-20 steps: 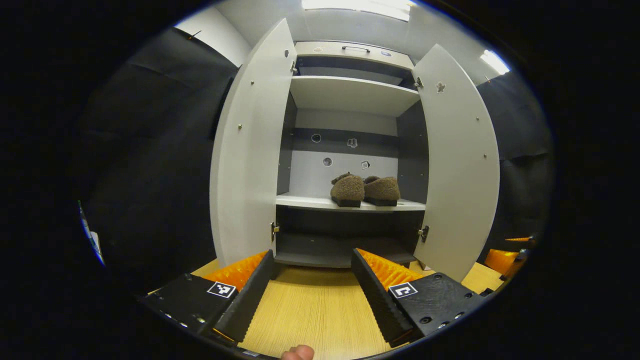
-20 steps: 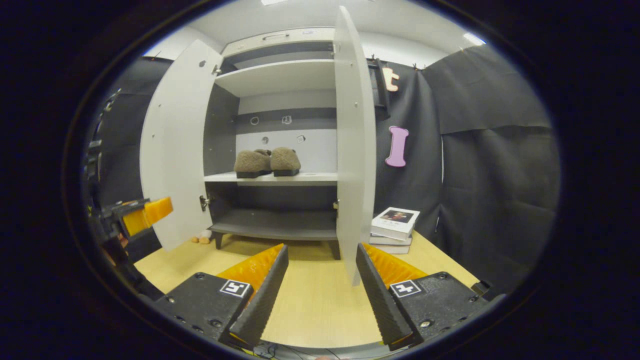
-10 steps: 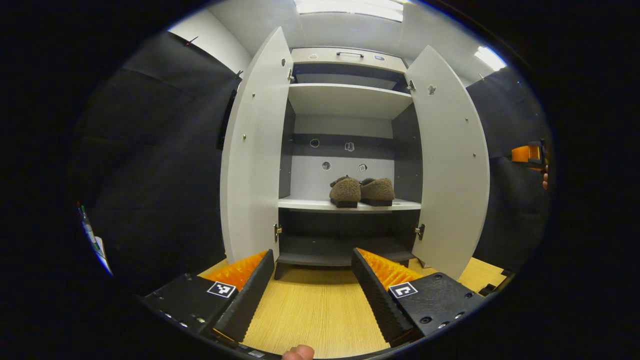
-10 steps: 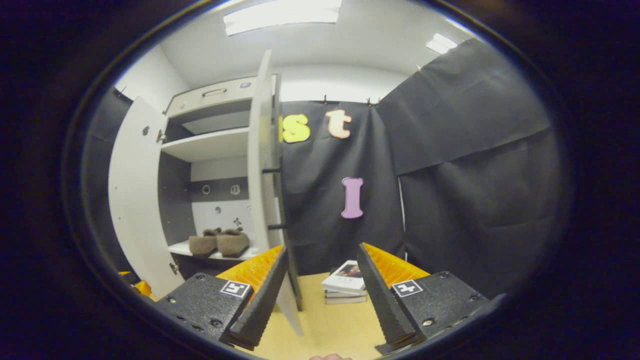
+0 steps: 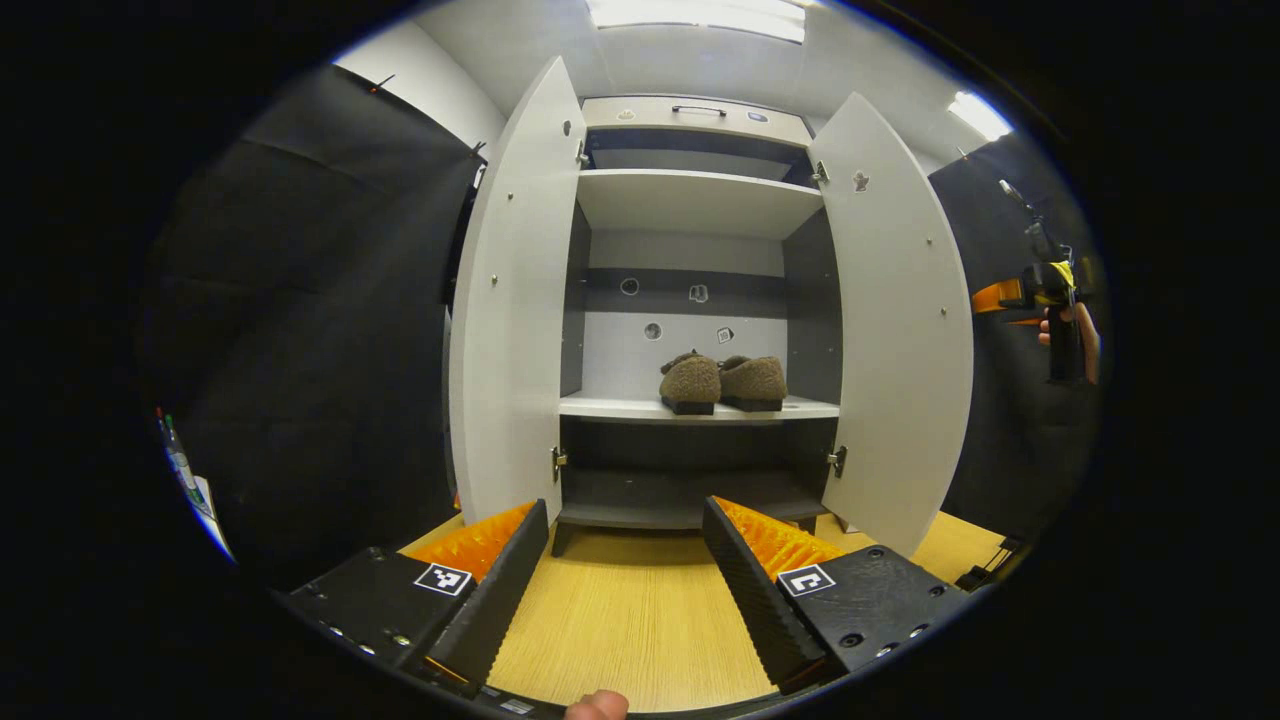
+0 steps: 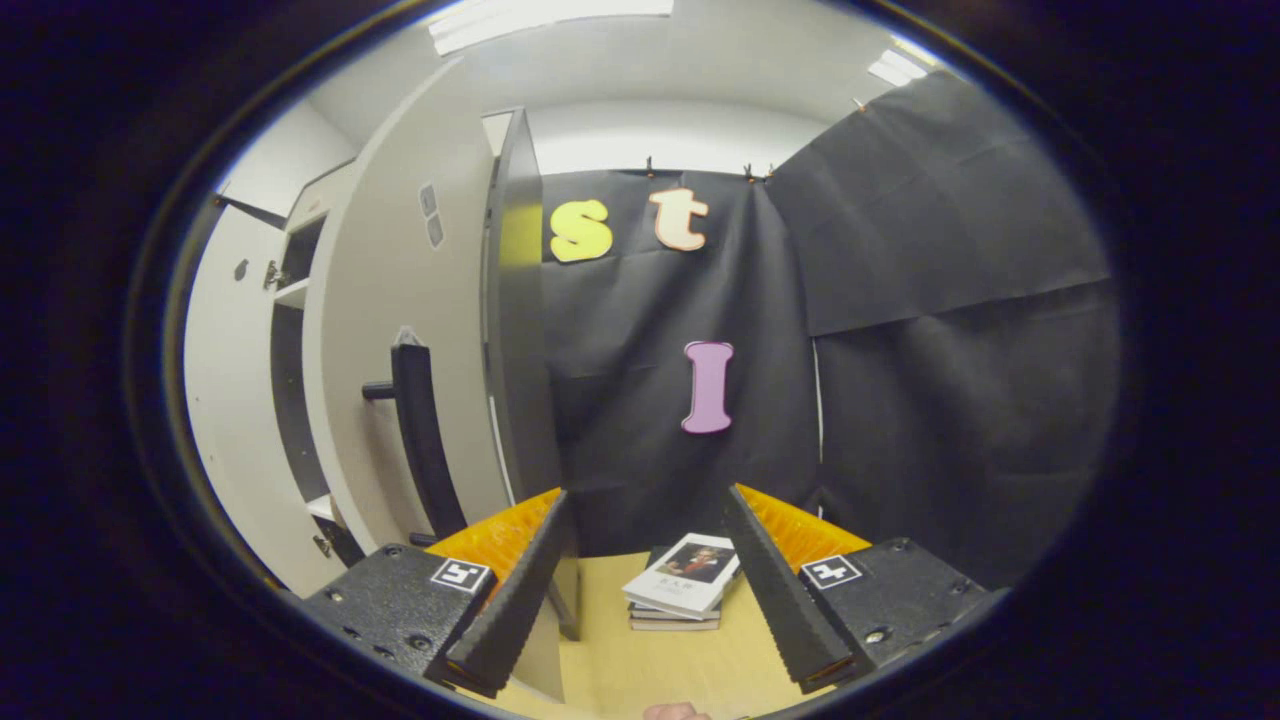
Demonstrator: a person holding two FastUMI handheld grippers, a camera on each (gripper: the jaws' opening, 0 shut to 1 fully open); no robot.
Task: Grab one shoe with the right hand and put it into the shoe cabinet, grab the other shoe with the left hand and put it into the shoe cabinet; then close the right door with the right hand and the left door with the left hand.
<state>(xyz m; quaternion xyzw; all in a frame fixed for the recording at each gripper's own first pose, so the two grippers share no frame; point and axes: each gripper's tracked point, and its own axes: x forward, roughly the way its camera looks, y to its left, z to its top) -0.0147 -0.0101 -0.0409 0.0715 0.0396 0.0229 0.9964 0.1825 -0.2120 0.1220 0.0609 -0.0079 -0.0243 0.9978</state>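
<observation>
Black cloth wall (image 6: 930, 300) hangs behind a light wooden bench (image 5: 630, 620). Ceiling lamps (image 5: 700, 12) shine above. A stack of books (image 6: 685, 592) lies on the bench.

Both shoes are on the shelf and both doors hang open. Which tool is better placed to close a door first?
Right. The right tool is open, outside the right door beside its handle. The left tool sits back, facing the shoes, off the left door.
</observation>
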